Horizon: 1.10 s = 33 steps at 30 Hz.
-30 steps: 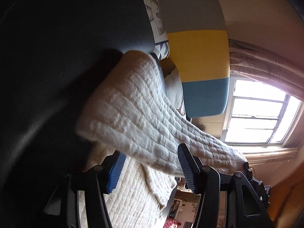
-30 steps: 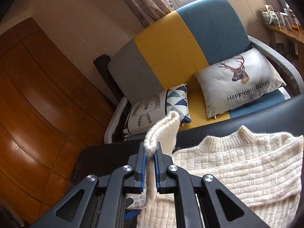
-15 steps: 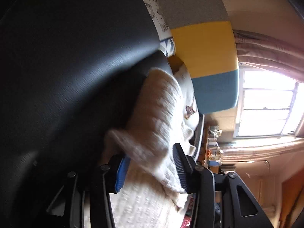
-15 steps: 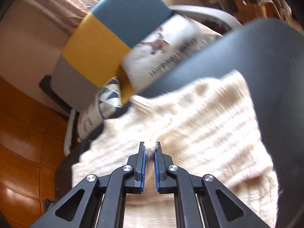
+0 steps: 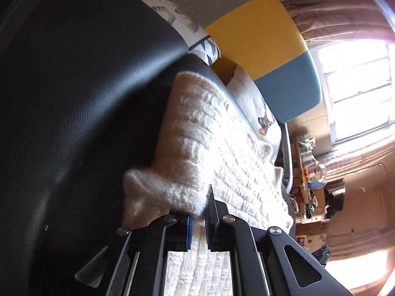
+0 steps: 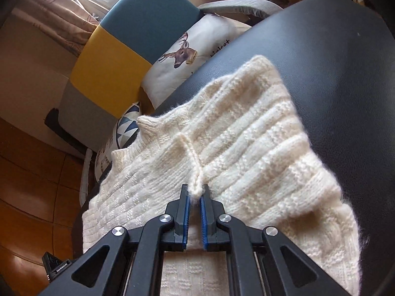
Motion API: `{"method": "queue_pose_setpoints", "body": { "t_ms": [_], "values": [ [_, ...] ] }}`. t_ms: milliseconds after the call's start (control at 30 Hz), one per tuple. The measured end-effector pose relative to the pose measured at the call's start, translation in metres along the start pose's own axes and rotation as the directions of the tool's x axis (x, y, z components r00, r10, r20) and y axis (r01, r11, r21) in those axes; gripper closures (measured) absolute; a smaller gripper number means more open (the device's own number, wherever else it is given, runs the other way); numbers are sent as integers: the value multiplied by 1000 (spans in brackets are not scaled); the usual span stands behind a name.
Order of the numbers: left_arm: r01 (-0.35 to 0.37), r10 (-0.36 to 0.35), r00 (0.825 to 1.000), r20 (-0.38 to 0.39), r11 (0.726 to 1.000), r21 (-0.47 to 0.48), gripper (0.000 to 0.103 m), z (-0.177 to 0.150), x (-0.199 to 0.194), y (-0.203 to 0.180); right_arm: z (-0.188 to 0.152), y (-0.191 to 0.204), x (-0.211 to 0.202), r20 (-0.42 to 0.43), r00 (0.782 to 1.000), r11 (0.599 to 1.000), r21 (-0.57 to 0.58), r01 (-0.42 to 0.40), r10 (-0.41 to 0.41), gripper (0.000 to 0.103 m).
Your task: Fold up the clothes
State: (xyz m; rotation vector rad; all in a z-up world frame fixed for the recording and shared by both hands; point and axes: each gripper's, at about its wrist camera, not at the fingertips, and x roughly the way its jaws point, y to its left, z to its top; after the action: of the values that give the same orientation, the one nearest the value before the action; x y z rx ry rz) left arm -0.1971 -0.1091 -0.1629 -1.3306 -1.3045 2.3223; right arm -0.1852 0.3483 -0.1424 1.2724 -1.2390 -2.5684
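Note:
A cream knitted sweater (image 6: 246, 148) lies on a black leather surface (image 6: 333, 61), its collar toward the sofa. One sleeve is folded across the body. My right gripper (image 6: 195, 192) is shut on that sleeve's cuff edge (image 6: 195, 180), low over the sweater's middle. In the left wrist view the sweater (image 5: 222, 128) lies along the black surface (image 5: 86, 98). My left gripper (image 5: 200, 212) is shut on a thick fold of the other sleeve (image 5: 167, 190), bunched at its fingertips beside the sweater's body.
A sofa (image 6: 118, 49) with grey, yellow and blue back panels stands just beyond the black surface. It holds a deer-print pillow (image 6: 187, 56) and a triangle-print pillow (image 6: 128, 125). A wooden cabinet (image 6: 29, 185) is at the left. A window (image 5: 358, 86) and cluttered shelf (image 5: 308, 167) are farther off.
My right gripper has carried its sleeve down from in the air and laid it across the sweater's body. My left gripper has closed from open onto the other sleeve.

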Motion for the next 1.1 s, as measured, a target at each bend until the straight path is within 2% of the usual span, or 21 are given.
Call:
{"method": "queue_pose_setpoints", "body": {
  "t_ms": [100,133,200,267,300,367,433,533,600,700,767,900,1000,1100],
  "values": [
    [30,-30,999,-11,999,-10,92,-4,-3,9,-1,8,-16,62,998,999,-44,-9,11,96],
    [46,-47,999,-25,998,-40,84,-5,-2,13,1,11,-18,68,998,998,-62,1,3,96],
    [68,-71,997,-29,993,-94,77,-9,-4,21,2,13,-15,59,998,995,-90,44,-39,96],
    [73,-76,997,-24,991,-113,82,-14,-7,26,1,8,-6,34,995,991,-97,94,-91,96],
    [61,-63,998,-18,994,-91,93,-14,-10,23,0,4,-2,28,995,991,-90,101,-99,96],
    [37,-37,999,-6,998,-48,93,-15,-15,18,-2,-1,3,20,993,990,-80,115,-114,98],
    [45,-47,999,-24,997,-57,93,-17,-20,23,-1,0,4,19,992,989,-84,122,-121,97],
    [58,-60,998,-31,995,-84,82,-20,-38,36,4,-7,3,-23,997,997,-23,69,-69,93],
    [65,-67,998,-20,994,-92,79,-20,-54,45,8,-14,-8,-25,999,998,36,45,-45,87],
    [40,-38,999,26,995,-89,70,-15,-76,59,9,-2,-37,67,996,997,-32,64,-62,81],
    [20,-17,999,35,994,-112,68,-13,-83,72,7,18,-46,80,996,993,-110,47,-38,81],
    [86,-85,996,14,979,-185,68,-12,-70,77,1,62,-36,25,999,975,-221,-22,28,81],
    [150,-151,988,11,960,-237,67,-13,-60,78,0,76,-15,-9,1000,969,-247,2,-5,81],
    [186,-192,981,7,941,-283,66,-12,-50,76,-1,67,7,-54,998,978,-205,21,-33,81]
  ]
}}
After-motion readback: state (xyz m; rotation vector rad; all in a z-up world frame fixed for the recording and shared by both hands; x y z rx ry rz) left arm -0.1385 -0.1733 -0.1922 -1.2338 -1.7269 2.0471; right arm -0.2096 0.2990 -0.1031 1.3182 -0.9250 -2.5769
